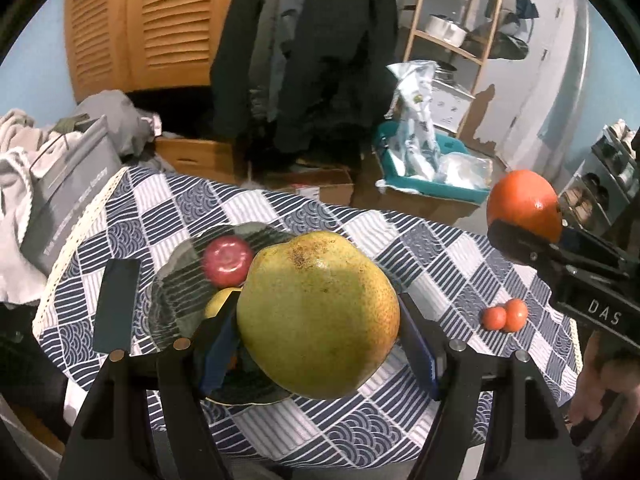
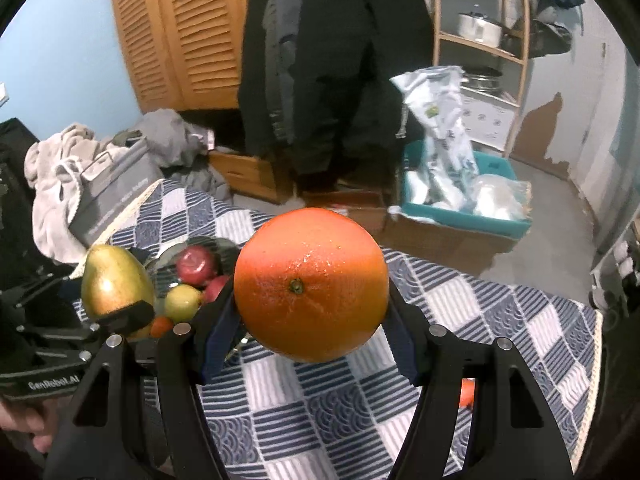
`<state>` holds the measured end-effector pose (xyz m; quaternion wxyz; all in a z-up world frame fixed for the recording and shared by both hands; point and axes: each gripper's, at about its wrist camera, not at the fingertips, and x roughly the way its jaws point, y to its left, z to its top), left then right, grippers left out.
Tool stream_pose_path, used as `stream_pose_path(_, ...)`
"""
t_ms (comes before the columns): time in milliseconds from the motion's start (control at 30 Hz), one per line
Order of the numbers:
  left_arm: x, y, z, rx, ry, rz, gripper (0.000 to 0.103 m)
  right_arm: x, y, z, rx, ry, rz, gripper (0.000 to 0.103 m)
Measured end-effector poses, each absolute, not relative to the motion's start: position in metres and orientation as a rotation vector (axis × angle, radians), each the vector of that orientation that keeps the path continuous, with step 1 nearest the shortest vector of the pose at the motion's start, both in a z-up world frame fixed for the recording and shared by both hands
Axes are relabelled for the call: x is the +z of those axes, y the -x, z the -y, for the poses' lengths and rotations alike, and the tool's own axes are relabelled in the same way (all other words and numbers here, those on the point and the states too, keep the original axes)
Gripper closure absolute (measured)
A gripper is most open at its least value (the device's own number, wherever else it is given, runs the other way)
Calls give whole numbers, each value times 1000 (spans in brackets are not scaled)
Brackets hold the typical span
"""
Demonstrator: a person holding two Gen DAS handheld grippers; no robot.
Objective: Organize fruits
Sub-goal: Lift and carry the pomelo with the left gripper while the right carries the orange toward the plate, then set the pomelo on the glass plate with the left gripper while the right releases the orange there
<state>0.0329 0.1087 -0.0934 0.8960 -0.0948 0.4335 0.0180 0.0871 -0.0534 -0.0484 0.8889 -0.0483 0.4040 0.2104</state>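
Observation:
A big green-yellow pear [image 1: 318, 314] fills the left wrist view, with my left gripper [image 1: 316, 344] shut on it above a dark glass bowl [image 1: 180, 280]. The bowl holds a red apple [image 1: 227, 261] and a yellow fruit [image 1: 220, 302]. An orange [image 2: 311, 284] is clamped in my right gripper [image 2: 312, 320], raised over the checked tablecloth [image 2: 328, 412]. From the right wrist the pear [image 2: 116, 280], the bowl [image 2: 168, 266] and its apples [image 2: 197, 264] lie to the left. The left wrist view shows the orange [image 1: 525, 205] at its right edge. Two small red tomatoes [image 1: 505, 314] rest on the cloth.
A grey box [image 1: 68, 204] and piled clothes [image 1: 24, 148] sit off the table's left edge. Beyond the far edge are cardboard boxes [image 1: 320, 188], a teal bin with bags [image 1: 432, 172], hanging dark coats [image 1: 312, 52] and a wooden shelf [image 1: 452, 20]. A hand [image 2: 28, 420] grips the left tool.

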Motion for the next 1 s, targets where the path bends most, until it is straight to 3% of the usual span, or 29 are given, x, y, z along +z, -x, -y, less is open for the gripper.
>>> stream_pose_path(1000,-189,-44,-199,200,308,-1098,27,-166,-116,-42,554,186,-1125,36)
